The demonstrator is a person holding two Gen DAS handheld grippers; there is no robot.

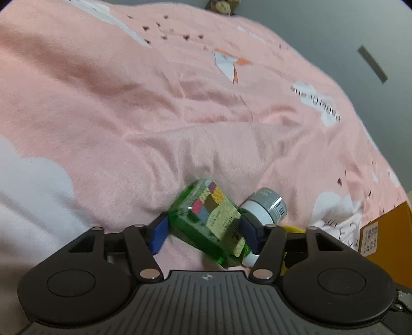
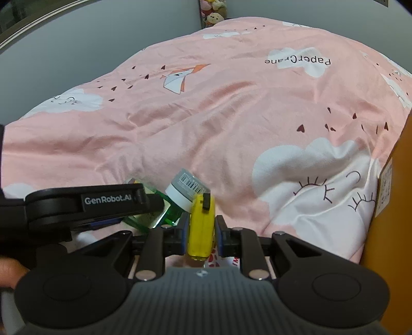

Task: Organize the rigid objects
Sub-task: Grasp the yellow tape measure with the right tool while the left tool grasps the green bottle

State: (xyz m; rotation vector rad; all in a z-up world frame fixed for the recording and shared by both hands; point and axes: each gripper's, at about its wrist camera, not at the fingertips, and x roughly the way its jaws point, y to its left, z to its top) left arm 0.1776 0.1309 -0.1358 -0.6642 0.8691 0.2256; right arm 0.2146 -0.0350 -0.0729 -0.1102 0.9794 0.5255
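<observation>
A green see-through bottle (image 1: 206,219) with a colourful label lies tilted on the pink bedcover (image 1: 128,116). My left gripper (image 1: 204,230) has its blue pads against both sides of the bottle, which is blurred. Just right of it lies a white jar with a grey lid (image 1: 267,206); a barcode shows on the jar (image 2: 185,190) in the right wrist view. My right gripper (image 2: 200,226) is shut on a flat yellow object with a black tab (image 2: 200,232), held upright beside the jar. The left gripper's black body (image 2: 85,203) covers part of the green bottle (image 2: 146,216).
An orange-brown cardboard box (image 2: 386,232) with a label stands at the right edge of the bed and also shows as the box (image 1: 381,239) in the left wrist view. Plush toys (image 2: 213,10) sit against the grey wall beyond the bed. A person's hand (image 2: 7,270) is at the lower left.
</observation>
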